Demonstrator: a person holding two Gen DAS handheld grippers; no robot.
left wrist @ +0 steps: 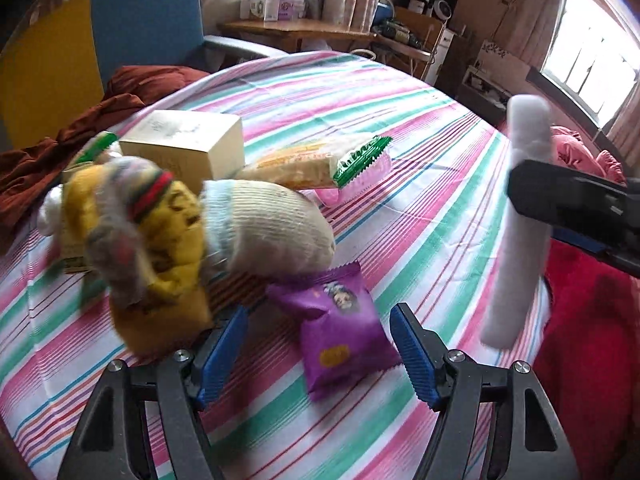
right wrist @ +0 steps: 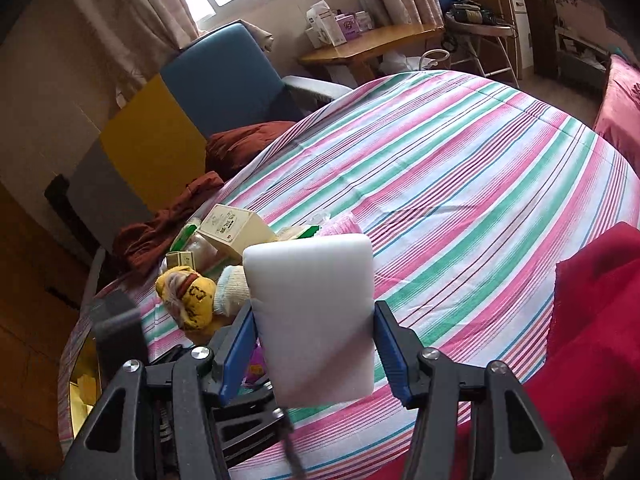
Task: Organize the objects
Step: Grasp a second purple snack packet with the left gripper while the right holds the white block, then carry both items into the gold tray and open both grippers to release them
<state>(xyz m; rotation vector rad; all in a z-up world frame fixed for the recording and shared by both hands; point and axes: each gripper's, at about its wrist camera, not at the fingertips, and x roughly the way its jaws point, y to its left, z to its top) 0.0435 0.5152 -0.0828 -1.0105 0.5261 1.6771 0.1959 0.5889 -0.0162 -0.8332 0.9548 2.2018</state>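
A purple snack packet (left wrist: 340, 332) lies on the striped sheet (left wrist: 420, 128), between the blue pads of my left gripper (left wrist: 320, 316). Its jaws stand apart and do not press on the packet. Just left of it sits a blurred bundle of yellow and grey socks (left wrist: 152, 240) with a white sock (left wrist: 272, 228). My right gripper (right wrist: 314, 312) is shut on a white foam block (right wrist: 308, 280), held upright above the sheet. The same foam block (left wrist: 520, 220) shows at the right edge of the left wrist view.
Behind the socks are a cream box (left wrist: 188, 148), a yellow snack packet with a green end (left wrist: 312, 164) and a pink item (left wrist: 360, 184). A red blanket (left wrist: 592, 340) lies at right, brown cloth (left wrist: 60, 152) at left, a blue chair (left wrist: 148, 20) beyond.
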